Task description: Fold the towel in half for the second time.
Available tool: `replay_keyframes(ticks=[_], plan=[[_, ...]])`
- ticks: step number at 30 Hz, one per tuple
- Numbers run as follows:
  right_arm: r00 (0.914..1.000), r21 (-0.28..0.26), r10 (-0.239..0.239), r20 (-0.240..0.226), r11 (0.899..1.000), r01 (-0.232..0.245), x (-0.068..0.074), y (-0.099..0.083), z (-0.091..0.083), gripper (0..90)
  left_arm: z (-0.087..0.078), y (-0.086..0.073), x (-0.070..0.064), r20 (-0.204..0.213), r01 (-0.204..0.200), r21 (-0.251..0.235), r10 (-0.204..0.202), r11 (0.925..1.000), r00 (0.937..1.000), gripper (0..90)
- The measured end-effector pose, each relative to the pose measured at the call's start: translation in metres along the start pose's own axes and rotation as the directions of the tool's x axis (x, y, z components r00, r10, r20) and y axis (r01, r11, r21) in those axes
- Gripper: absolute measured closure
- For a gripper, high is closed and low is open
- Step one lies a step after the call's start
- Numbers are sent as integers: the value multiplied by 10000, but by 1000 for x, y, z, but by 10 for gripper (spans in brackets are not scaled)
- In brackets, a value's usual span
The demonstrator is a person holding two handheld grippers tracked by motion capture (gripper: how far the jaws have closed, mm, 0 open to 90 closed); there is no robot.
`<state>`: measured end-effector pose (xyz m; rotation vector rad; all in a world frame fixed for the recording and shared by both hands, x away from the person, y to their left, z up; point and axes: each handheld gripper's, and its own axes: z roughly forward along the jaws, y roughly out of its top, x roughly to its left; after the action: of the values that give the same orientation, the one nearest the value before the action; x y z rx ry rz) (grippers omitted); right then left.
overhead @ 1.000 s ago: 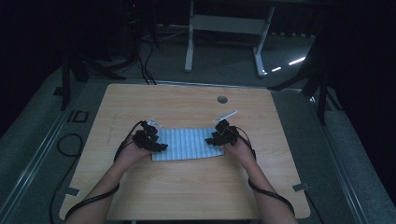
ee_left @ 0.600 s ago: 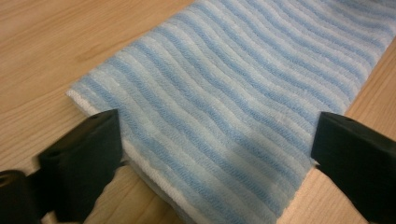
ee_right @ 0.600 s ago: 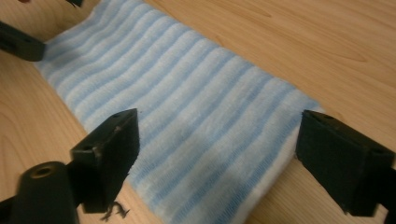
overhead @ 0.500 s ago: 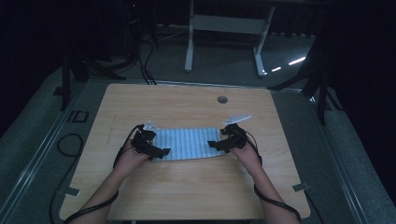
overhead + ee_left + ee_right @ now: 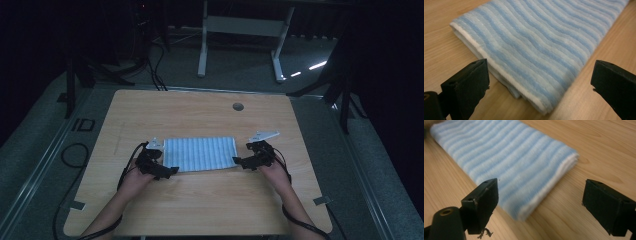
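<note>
Both grippers have drawn back off the folded striped towel (image 5: 200,154), which lies flat mid-surface (image 5: 200,205). Left gripper (image 5: 167,172) sits released at the towel's near-left corner; right gripper (image 5: 239,162), also released, waits at the near-right corner. To fold again, pinch all layers at both corners together.

looks like a lab / recording rig, not a home | pale wood table (image 5: 200,200) sits alone at frame centre on grey carpet | dark unlit room all around | black cables (image 5: 155,65) snake across the floor, upper left | white metal stand frame (image 5: 240,30) at top centre | tape marks on the floor at left
</note>
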<state>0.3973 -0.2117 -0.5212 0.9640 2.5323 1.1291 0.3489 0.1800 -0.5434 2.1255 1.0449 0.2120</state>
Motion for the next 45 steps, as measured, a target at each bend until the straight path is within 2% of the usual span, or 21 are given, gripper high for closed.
replay_keyframes(ticks=[2, 8, 13, 16, 19, 23, 27, 31, 39, 40, 45], plan=[[9997, -1, -94, 206, 10000, 94, -1, -6, -3, 128, -1, -4, -1, 140, 62, -191, -59, 9998, 9999, 17], [9982, -127, -12, 592, 9999, 19, -6, -27, -16, 127, -4, -17, -3, -122, -77, -156, 75, 9998, 9999, 17], [9968, -107, 28, 794, 9999, -19, -8, -44, -26, 125, -11, -25, -3, -305, 33, -233, -40, 9997, 9995, 17], [9944, -176, 101, 1050, 9998, -83, -10, -54, -32, 126, -16, -30, -3, -348, -6, -489, -11, 9988, 9994, 17], [9914, -351, 166, 1297, 9993, -122, -10, -64, -36, 126, -23, -37, -2, -580, -17, -877, -34, 9961, 9983, 17], [9881, -392, 189, 1529, 9991, -131, -8, -71, -42, 126, -30, -43, -2, -741, 122, -715, -175, 9974, 9971, 18], [9858, -448, 348, 1643, 9986, -278, -7, -77, -50, 126, -35, -52, -4, -982, 64, -493, -112, 9988, 9951, 17], [9776, -488, 566, 2028, 9977, -477, -5, -87, -58, 127, -39, -61, -3, -905, 224, -523, -270, 9984, 9955, 17], [9617, -837, 1108, 2506, 9922, -925, -8, -104, -79, 126, -47, -69, -5, -1097, 491, -837, -582, 9953, 9923, 17], [9583, -887, 1221, 2583, 9908, -1023, -9, -106, -81, 126, -47, -68, -4, -1150, 492, -867, -590, 9950, 9916, 17], [9306, -699, 1577, 3302, 9873, -1425, -16, -117, -85, 126, -48, -66, -6, -1480, 503, -1040, -655, 9933, 9868, 17]])
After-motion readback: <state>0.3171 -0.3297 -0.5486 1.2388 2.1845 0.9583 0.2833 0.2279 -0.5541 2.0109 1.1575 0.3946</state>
